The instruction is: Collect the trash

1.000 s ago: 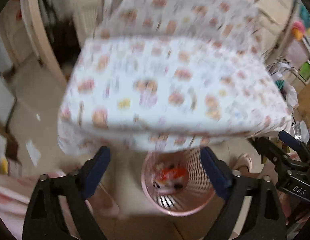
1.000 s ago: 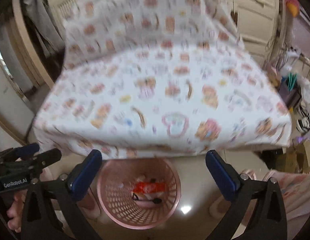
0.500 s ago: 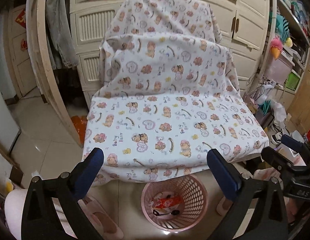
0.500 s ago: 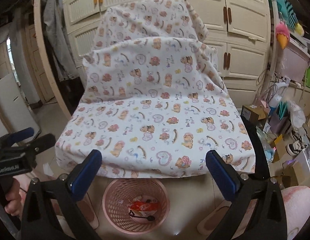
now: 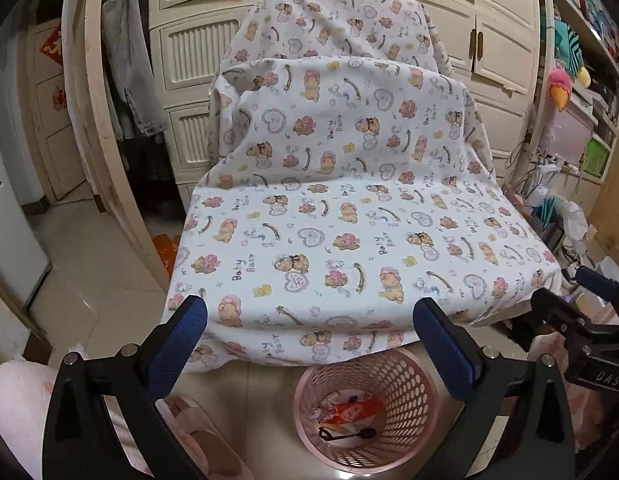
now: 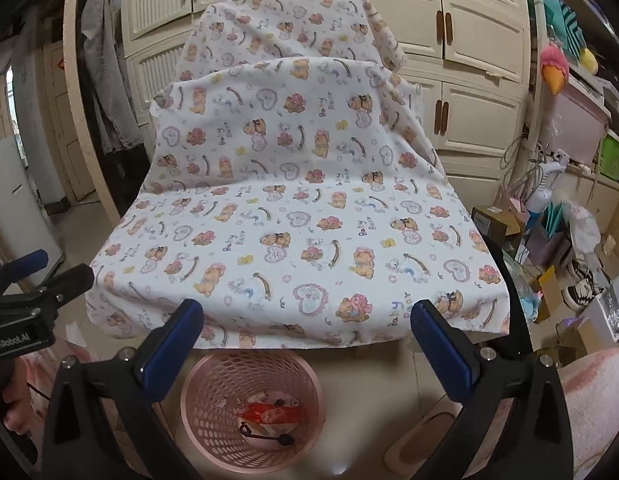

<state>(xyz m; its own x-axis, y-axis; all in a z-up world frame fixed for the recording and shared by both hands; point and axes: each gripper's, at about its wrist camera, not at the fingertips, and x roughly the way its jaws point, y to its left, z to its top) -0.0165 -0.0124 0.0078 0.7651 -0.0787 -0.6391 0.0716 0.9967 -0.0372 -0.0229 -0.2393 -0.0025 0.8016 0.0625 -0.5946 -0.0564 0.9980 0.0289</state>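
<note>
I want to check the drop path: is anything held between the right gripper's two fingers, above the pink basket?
Nothing: in the right wrist view the right gripper gapes empty over the pink basket.

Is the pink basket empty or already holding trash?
Holding trash. The pink basket stands upright on the floor with a red wrapper and a small black item at its bottom.

Cream louvered wardrobe [image 5: 409, 20], tiled floor [image 5: 89, 264], cluttered shelves [image 6: 581, 92].

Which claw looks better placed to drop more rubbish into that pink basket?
Probably the right claw: in its view the pink basket lies between its open fingers. In the left claw's view the basket sits off toward its right finger. Both claws are open and empty.
</note>
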